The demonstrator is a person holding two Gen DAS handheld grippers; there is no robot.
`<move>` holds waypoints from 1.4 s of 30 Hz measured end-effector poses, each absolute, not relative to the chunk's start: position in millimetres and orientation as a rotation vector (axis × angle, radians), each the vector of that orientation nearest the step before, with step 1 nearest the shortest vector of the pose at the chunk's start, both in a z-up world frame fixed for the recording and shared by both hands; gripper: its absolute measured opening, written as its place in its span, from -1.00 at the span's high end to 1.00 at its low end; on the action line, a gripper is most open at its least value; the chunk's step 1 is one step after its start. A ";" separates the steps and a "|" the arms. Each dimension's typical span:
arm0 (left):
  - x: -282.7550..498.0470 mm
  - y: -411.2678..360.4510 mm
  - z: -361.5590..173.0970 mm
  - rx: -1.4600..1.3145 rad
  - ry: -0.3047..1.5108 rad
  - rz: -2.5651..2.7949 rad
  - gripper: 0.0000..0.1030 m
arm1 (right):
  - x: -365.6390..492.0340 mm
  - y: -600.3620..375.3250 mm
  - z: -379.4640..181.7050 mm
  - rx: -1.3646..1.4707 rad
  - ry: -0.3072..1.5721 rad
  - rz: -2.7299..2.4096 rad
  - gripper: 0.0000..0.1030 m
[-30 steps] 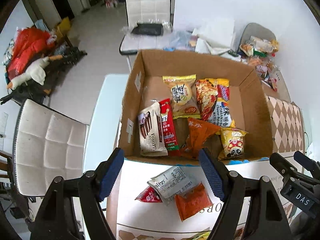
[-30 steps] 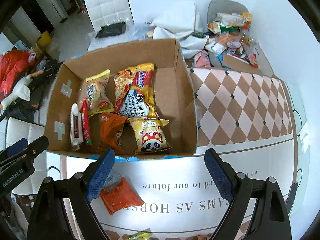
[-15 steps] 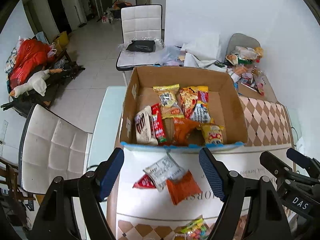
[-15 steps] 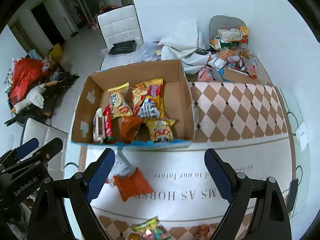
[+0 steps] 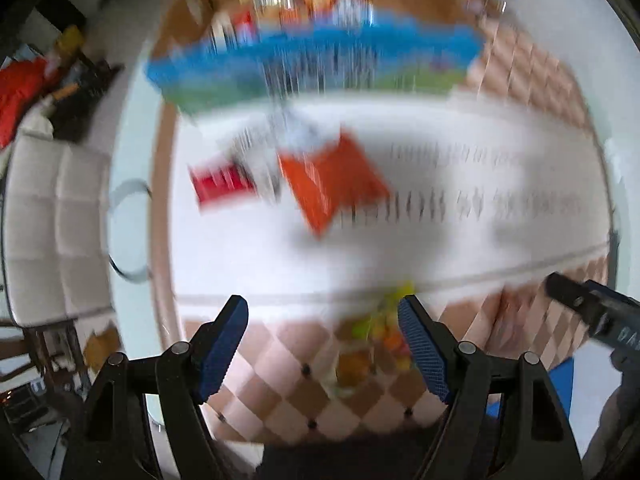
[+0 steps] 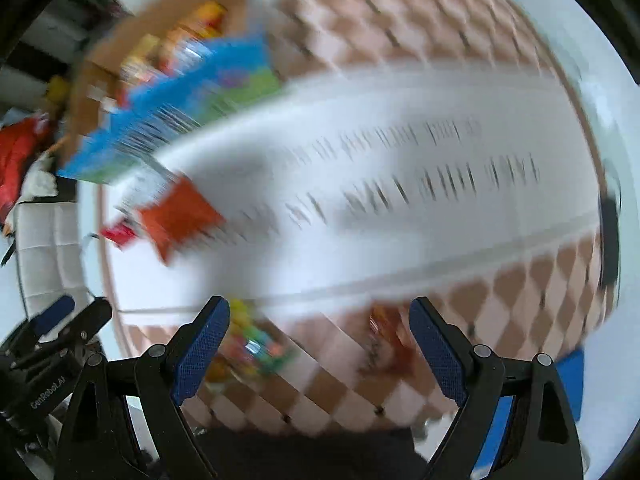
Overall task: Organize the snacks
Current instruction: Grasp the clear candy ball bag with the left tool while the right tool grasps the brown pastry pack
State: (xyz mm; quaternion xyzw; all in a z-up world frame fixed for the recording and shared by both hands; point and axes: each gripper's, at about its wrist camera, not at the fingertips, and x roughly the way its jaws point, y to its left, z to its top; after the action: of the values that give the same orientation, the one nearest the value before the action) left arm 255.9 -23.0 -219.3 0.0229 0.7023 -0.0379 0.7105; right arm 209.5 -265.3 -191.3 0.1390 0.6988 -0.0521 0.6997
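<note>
Both views are motion-blurred. A cardboard box [image 5: 312,32] holding several snack packets stands at the far side of the table; it also shows in the right wrist view [image 6: 160,92]. An orange packet [image 5: 332,182], a red packet [image 5: 220,186] and a white packet [image 5: 276,148] lie in front of it. The orange packet also shows in the right wrist view [image 6: 180,216]. A colourful packet [image 5: 376,340] lies near the front edge, between my left gripper's fingers. My left gripper [image 5: 322,350] is open and empty. My right gripper [image 6: 320,350] is open and empty, above a colourful packet [image 6: 252,344] and a brownish packet [image 6: 384,344].
The table has a white mat with lettering [image 5: 460,208] and a pink checkered cloth [image 5: 280,368]. A white chair [image 5: 56,220] stands to the left. Red bags [image 5: 20,88] lie on the floor at far left.
Both grippers have pulled back and tilted down fast, so the box sits farther off and the near table edge with its packets has come into view. Both stay open.
</note>
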 end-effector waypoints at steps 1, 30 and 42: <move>249.6 -24.6 -234.8 0.022 1.616 -0.100 -0.48 | 201.5 -272.1 -201.5 0.320 1.581 -0.131 -0.81; 247.6 -123.1 -344.1 -0.159 1.871 -0.027 -0.44 | 134.9 -322.9 -328.1 0.500 1.783 -0.205 -0.32; 230.9 -157.5 -351.6 -0.061 1.865 -0.021 -0.35 | 162.4 -299.2 -340.0 0.424 1.826 -0.221 -0.36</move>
State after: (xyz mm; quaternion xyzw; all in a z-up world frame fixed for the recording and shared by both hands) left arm 230.9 -157.5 -351.6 -0.0261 0.8030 -0.0089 0.5954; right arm 162.4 -299.2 -340.0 0.1819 0.7833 -0.0950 0.5868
